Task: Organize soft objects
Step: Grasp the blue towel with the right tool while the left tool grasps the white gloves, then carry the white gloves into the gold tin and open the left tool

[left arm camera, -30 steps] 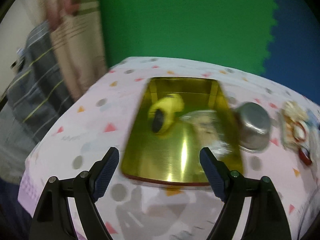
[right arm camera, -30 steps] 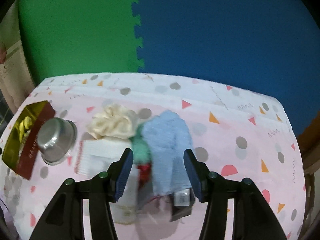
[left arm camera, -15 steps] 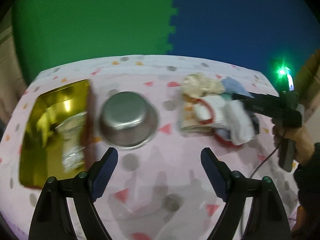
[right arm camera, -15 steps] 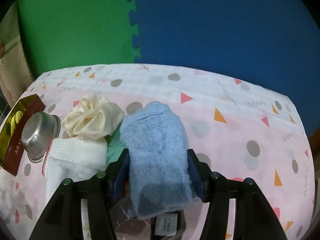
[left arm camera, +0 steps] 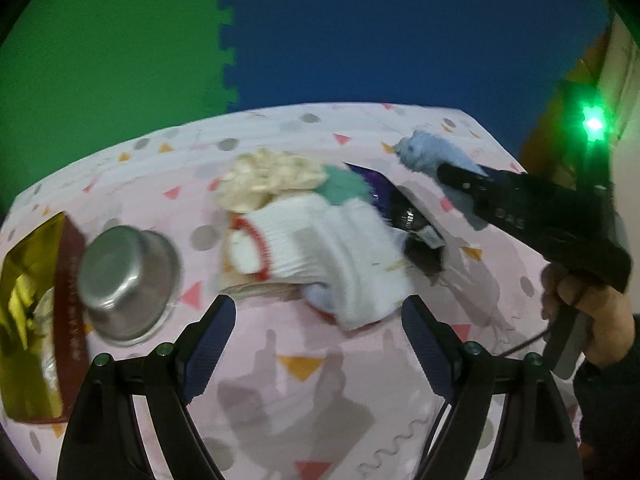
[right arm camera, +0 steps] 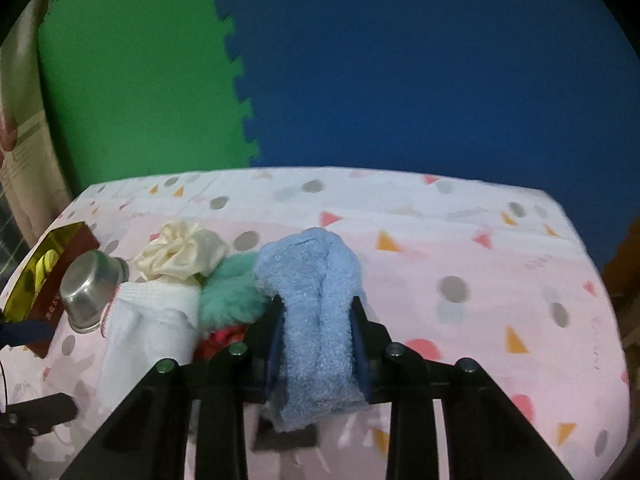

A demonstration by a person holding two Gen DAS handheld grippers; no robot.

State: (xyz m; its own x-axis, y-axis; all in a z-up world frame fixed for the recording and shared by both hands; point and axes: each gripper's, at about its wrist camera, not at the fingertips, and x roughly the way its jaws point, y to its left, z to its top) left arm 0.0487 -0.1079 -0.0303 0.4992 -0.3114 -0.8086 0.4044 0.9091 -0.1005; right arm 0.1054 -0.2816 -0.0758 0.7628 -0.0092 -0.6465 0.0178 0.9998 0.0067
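Note:
A pile of soft things lies on the table with the pink patterned cloth (left arm camera: 304,392). My right gripper (right arm camera: 316,308) is closing its jaws on a blue towel (right arm camera: 316,276), and the pads press into its sides. In the left wrist view that right gripper (left arm camera: 448,172) holds the blue towel (left arm camera: 428,152) at the pile's right end. A white knitted cloth (left arm camera: 320,248), a cream scrunched cloth (left arm camera: 268,176) and a green fluffy piece (left arm camera: 344,184) lie together. My left gripper (left arm camera: 318,308) hovers open just in front of the white cloth, holding nothing.
An upturned steel bowl (left arm camera: 124,280) stands left of the pile, next to a gold-lined box (left arm camera: 24,320) with items inside. A black flat object (left arm camera: 412,216) lies under the pile's right side. A person's hand (left arm camera: 592,312) grips the right tool. Green and blue foam wall behind.
My left gripper swung right from over the gold box to the cloth pile. My right gripper moved forward around the blue towel and closed on it.

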